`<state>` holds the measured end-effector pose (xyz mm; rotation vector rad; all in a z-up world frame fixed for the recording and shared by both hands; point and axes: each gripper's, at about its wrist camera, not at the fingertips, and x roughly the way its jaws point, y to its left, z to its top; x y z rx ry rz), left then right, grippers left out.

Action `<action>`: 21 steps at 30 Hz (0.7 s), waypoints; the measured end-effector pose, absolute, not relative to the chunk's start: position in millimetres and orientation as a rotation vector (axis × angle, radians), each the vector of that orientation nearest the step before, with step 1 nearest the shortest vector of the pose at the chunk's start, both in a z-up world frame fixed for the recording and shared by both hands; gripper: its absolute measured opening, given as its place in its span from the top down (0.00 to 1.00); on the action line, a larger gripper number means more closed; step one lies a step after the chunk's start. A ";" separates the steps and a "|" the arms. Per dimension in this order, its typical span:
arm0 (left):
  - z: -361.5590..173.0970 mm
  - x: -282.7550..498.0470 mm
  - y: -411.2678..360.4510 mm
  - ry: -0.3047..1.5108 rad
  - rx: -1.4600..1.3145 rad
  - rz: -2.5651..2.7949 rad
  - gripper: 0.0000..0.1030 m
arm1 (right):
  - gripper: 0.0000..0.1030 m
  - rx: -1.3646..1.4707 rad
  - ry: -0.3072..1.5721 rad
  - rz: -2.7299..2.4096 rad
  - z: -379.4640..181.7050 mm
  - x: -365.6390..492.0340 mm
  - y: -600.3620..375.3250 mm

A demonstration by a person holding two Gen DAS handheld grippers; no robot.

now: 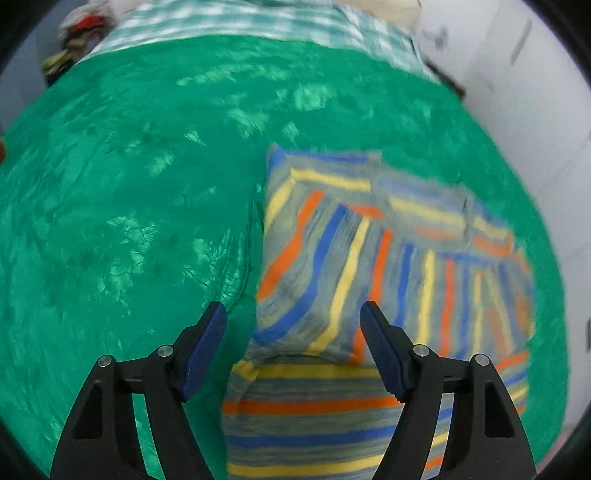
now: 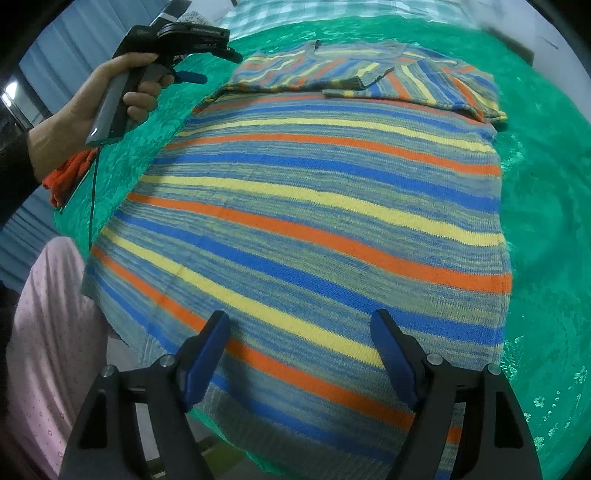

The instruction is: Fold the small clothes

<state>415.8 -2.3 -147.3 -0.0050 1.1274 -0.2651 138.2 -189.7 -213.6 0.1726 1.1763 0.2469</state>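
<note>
A striped knit sweater (image 2: 314, 206) in blue, yellow, orange and grey lies flat on the green bedspread (image 2: 546, 206). Both sleeves are folded in across its top end. In the left wrist view the sweater (image 1: 369, 266) lies right of centre, with a folded sleeve between the fingers. My left gripper (image 1: 293, 314) is open and empty just above the sleeve; it also shows in the right wrist view (image 2: 199, 66), held in a hand at the upper left. My right gripper (image 2: 299, 321) is open and empty above the sweater's hem.
A green checked sheet (image 1: 236, 18) covers the far end of the bed. A heap of clothes (image 1: 77, 40) sits at the far left corner. A white wall (image 1: 524, 92) runs along the right. An orange cloth (image 2: 70, 173) and the person's pink-clad leg (image 2: 48, 332) are at the near left.
</note>
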 end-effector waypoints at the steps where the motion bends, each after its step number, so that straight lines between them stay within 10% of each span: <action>1: -153.2 416.8 -9.0 1.154 0.039 -0.280 0.30 | 0.23 0.167 1.178 0.246 -213.9 138.9 -189.4; 3: -167.7 418.7 -22.2 1.208 0.082 -0.331 0.93 | 0.20 0.152 1.180 0.248 -215.2 139.2 -185.9; 8: -174.9 423.0 7.2 1.152 0.013 -0.190 0.96 | 0.20 0.133 1.182 0.243 -215.2 139.4 -182.6; 13: -187.3 418.3 6.6 1.170 0.041 -0.171 0.90 | 0.19 0.135 1.184 0.241 -217.3 140.8 -183.8; 18: -168.3 396.2 9.6 1.114 0.088 -0.089 0.31 | 0.18 0.123 1.190 0.243 -216.3 141.6 -180.9; 21: -152.1 360.8 23.1 1.079 0.083 -0.133 0.29 | 0.18 0.136 1.187 0.233 -210.7 141.5 -182.9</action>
